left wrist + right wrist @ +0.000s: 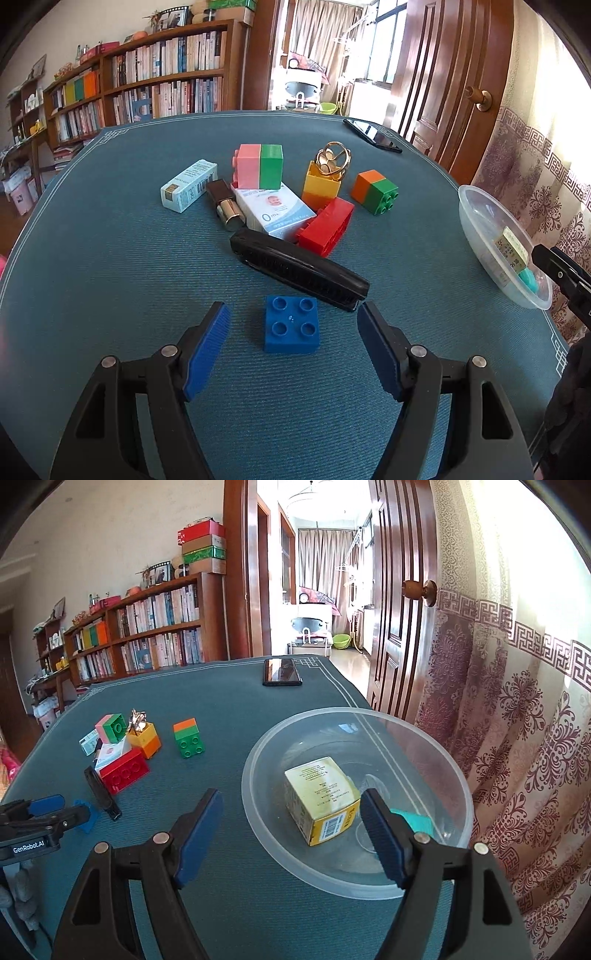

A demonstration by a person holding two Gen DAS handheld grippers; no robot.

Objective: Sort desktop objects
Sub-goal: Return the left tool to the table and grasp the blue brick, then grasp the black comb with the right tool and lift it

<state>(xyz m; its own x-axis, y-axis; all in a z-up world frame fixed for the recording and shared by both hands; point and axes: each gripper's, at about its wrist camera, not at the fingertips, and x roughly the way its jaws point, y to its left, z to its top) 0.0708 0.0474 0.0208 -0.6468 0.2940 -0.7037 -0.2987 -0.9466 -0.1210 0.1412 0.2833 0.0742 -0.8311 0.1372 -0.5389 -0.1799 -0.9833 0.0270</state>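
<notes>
A blue four-stud brick (291,325) lies on the teal table mat, close in front. My left gripper (291,309) is open, its blue pads standing either side of the brick without touching it. My right gripper (291,794) is open over the near part of a clear plastic bowl (258,746), with nothing held. Inside the bowl lie a yellow-and-white carton (321,797) and a small teal piece (413,821). The bowl (480,221) also shows at the right edge of the left wrist view.
Behind the blue brick lie a black comb-like bar (299,271), a red brick (327,225), a white baby-print box (275,212), a lipstick (225,205), a pale box (188,184) and three two-coloured bricks. A phone (371,134) lies at the far edge.
</notes>
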